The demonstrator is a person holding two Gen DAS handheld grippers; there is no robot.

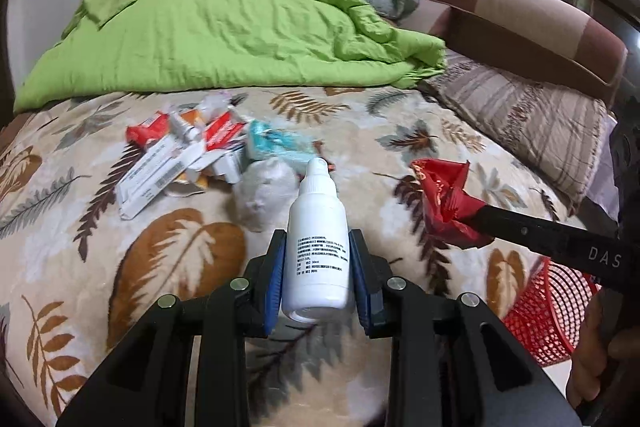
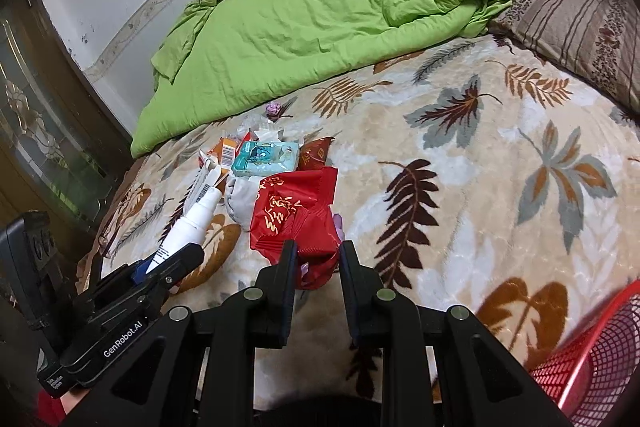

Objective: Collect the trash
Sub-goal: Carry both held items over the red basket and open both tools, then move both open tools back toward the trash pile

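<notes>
My left gripper [image 1: 317, 267] is shut on a white plastic bottle [image 1: 317, 239], held above the leaf-patterned blanket [image 1: 100, 227] with its nozzle pointing away. The same white bottle [image 2: 192, 223] shows at the left of the right wrist view, in the left gripper [image 2: 168, 263]. My right gripper [image 2: 318, 259] is shut on a crumpled red wrapper [image 2: 296, 215], also lifted off the bed. In the left wrist view the red wrapper [image 1: 444, 199] hangs from the right gripper's fingers [image 1: 500, 223]. A pile of trash [image 1: 188, 147] lies on the blanket: boxes, wrappers, a teal tissue pack [image 1: 276, 143], a grey wad [image 1: 264, 191].
A red mesh basket [image 1: 548, 311] stands beside the bed at the lower right, red mesh basket [image 2: 600, 359]. A green quilt [image 1: 224, 23] is heaped at the far side, with pillows [image 1: 520, 119] to the right. A small purple wad [image 2: 274, 109] lies near the quilt's edge.
</notes>
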